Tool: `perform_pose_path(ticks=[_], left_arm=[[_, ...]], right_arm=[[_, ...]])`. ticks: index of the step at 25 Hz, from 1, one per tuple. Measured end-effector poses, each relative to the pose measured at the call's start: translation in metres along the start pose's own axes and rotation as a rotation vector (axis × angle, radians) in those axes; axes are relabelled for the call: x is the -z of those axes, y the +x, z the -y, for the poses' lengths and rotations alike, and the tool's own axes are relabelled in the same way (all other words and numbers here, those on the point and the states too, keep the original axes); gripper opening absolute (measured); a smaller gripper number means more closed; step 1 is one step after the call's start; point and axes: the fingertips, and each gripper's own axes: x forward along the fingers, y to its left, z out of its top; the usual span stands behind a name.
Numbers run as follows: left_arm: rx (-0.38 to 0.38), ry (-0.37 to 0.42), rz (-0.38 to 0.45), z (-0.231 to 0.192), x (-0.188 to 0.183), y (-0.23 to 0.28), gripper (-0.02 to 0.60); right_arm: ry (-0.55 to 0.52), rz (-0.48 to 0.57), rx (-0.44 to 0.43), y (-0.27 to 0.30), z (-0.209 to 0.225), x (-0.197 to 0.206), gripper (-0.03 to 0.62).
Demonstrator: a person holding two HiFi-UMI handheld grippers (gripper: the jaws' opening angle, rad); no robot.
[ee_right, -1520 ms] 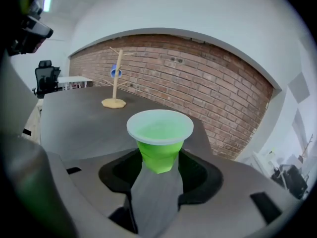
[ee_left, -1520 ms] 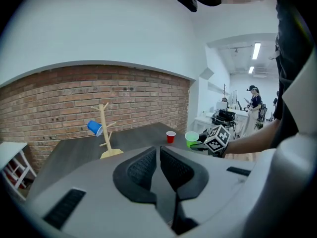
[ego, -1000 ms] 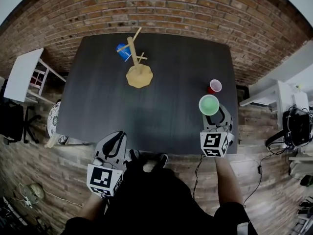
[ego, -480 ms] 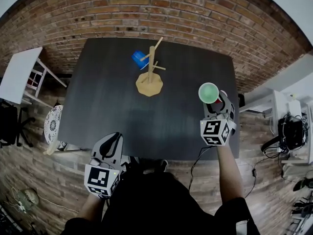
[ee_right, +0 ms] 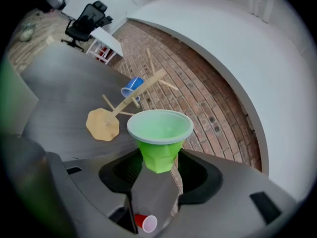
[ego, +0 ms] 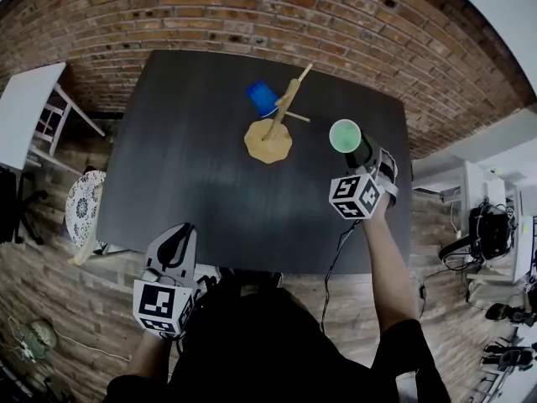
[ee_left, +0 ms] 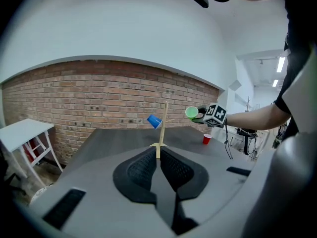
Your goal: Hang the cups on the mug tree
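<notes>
Clamping tapered green cup [ee_right: 159, 133], right gripper [ee_right: 159, 158], slim wooden mug tree [ego: 268, 141]

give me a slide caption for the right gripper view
Right gripper holding a green cup, mug tree with a blue cup beyond

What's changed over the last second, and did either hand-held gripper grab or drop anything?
The right hand-held gripper, gripping the green cup throughout, carried it from beside the red cup toward the mug tree. Nothing grabbed or released. Unchanged: left hand-held gripper shut and empty at the near edge, blue cup on the tree, red cup on the table.
</notes>
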Motion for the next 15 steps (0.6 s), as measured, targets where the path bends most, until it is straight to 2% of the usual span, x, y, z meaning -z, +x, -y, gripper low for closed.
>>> perform_pose_path(ticks=[5, 10, 15], left_arm=[[-0.030, -0.019, -0.015, -0.028, 0.010, -0.012, 0.034], [-0.044, -0.044, -0.026, -0.043, 0.021, -0.019, 0.034], [-0.055, -0.056, -0.026, -0.053, 0.023, -0.023, 0.034]], right_arm=[[-0.160, -0.116, 0.008, 0.036, -0.022, -0.009, 0.250], [-0.287, -0.131, 0.016, 0.055, -0.034, -0.031, 0.250], [-0.362, -0.123, 0.031, 0.064, -0.042, -0.052, 0.250]])
